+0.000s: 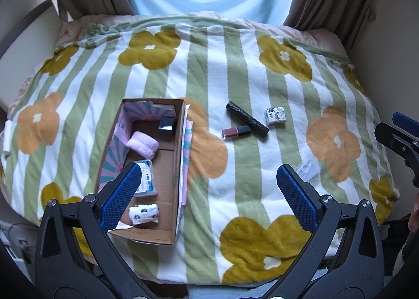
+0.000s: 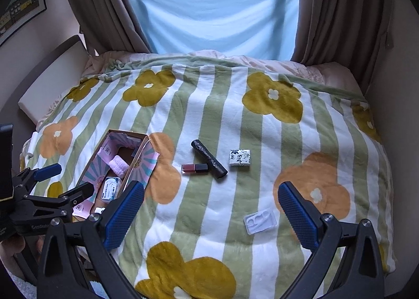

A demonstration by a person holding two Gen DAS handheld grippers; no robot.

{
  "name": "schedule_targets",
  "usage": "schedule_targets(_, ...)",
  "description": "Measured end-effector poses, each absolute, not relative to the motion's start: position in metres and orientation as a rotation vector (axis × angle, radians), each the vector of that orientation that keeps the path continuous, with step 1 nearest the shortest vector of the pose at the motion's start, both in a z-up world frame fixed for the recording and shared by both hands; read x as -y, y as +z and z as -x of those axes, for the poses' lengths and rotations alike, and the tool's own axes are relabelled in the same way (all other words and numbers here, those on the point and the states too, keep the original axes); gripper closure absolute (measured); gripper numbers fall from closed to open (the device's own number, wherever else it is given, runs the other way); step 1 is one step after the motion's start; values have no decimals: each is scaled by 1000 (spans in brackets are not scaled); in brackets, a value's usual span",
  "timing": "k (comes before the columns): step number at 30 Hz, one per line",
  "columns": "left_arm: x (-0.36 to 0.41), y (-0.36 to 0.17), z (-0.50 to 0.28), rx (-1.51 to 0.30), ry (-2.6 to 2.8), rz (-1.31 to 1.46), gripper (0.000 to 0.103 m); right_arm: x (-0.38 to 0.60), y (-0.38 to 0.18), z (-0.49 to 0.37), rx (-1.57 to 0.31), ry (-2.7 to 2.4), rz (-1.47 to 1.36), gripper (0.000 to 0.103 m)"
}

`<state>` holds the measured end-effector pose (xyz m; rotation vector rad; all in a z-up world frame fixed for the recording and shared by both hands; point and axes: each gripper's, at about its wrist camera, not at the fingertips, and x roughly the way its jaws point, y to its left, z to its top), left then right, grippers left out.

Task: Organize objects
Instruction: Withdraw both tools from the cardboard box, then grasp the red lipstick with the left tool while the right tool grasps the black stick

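Box: I see the cardboard box (image 1: 167,168) at lower left of the left wrist view, holding a pink towel roll (image 1: 142,144), a black cube (image 1: 166,124) and a blue-white packet (image 1: 146,178).
Loose items: lip gloss (image 1: 236,132), black roll (image 1: 247,119) and patterned square packet (image 1: 275,115) lie mid-frame on the flowered blanket (image 1: 235,76).
Tray: a clear plastic tray (image 2: 259,220) lies lower right in the right wrist view.
Left gripper (image 1: 209,191): my jaws are spread, empty.
Right gripper (image 2: 210,214): released, empty.

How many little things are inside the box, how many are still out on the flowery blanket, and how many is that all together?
Inside the cardboard box: 4 (black cube, pink towel roll, blue-and-white packet, white patterned sock roll)
Out on the blanket: 4 (black roll, red lip tint, white patterned square, clear plastic tray)
Total: 8
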<state>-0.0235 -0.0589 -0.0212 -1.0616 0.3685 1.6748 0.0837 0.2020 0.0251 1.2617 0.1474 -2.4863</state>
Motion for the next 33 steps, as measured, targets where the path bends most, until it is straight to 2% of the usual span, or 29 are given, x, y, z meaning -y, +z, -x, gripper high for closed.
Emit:
schedule_targets(12, 7, -40, 2, -364, 1668, 1167, 0, -205, 25, -7, -284, -2272, -1221, 1)
schedule_targets(21, -60, -103, -8, -338, 1675, 1264, 0, -181, -43, 76, -362, -2066, -1296, 2)
schedule_targets(24, -87, -134, -8, -331, 1680, 1284, 0, -166, -80, 100, -382, -1988, -1335, 8)
schedule_targets(28, -124, -178, -7, -331, 1674, 1325, 0, -147, -130, 128, -389, -1887, -1398, 21)
schedule_targets(33, -159, -230, -5, -333, 1653, 1401, 0, -127, -187, 158, -355, -1765, -1498, 28)
